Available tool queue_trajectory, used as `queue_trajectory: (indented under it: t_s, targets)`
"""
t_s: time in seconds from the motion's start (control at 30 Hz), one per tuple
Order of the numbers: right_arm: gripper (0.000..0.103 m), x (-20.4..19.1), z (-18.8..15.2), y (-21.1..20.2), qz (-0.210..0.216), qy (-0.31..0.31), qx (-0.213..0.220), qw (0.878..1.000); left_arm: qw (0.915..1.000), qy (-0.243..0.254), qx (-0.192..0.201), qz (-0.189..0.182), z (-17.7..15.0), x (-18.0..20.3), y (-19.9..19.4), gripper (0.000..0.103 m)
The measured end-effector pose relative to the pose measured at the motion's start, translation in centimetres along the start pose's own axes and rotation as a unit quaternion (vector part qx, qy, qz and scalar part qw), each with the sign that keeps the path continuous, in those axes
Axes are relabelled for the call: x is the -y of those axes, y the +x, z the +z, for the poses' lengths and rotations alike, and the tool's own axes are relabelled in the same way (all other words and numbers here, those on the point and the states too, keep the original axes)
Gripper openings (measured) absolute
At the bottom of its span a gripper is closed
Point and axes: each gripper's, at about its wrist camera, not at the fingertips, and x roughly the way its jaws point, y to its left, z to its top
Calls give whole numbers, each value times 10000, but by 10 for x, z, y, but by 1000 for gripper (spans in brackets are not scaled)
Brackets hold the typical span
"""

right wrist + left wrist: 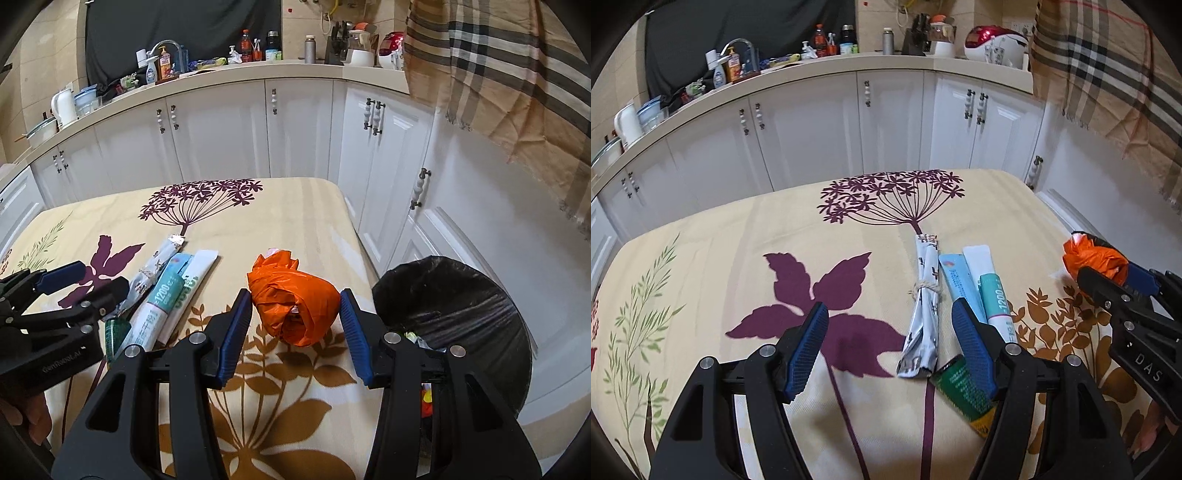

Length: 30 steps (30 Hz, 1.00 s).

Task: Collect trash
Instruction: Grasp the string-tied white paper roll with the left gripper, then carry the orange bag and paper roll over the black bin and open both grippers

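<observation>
The crumpled orange plastic bag (293,306) is clamped by the right tool (295,328); beside the bag, the left tool (890,349) gapes empty. Slippery film could be dropped short of the black-lined bin (454,314) — a loose pinch would cause it.

White cabinets (812,122) with beaded handles run across the middle of the frame under a beige counter (827,64). On it stand a kettle (627,123) at far left, a faucet (740,46), bottles (820,38), a knife block (916,38) and a rice cooker (993,42). A plaid cloth (1108,74) hangs at upper right.
</observation>
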Motion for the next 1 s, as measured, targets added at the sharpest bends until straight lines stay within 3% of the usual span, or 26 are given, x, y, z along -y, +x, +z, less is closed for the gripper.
queue_trajectory:
  t_s: [0.1, 0.3, 0.37, 0.57, 1.0]
  targets:
    - [47, -1, 1, 4, 24, -14, -25, 10000, 9999, 94, -86, -23, 2, 3, 6, 62]
    - [47, -2, 3, 7, 60, -33, -38, 10000, 9990, 129, -372, -202, 2, 3, 18, 40]
    - [47, -2, 3, 7, 57, -32, -35, 10000, 9987, 157, -391, -275, 1, 4, 19, 26]
    - [47, -3, 1, 7, 66, -12, -58, 10000, 9991, 275, -265, -204, -3, 8, 15, 18]
    - [47, 9, -17, -25, 31, 193, 166, 9997, 9994, -66, 247, -246, -11, 1, -37, 17]
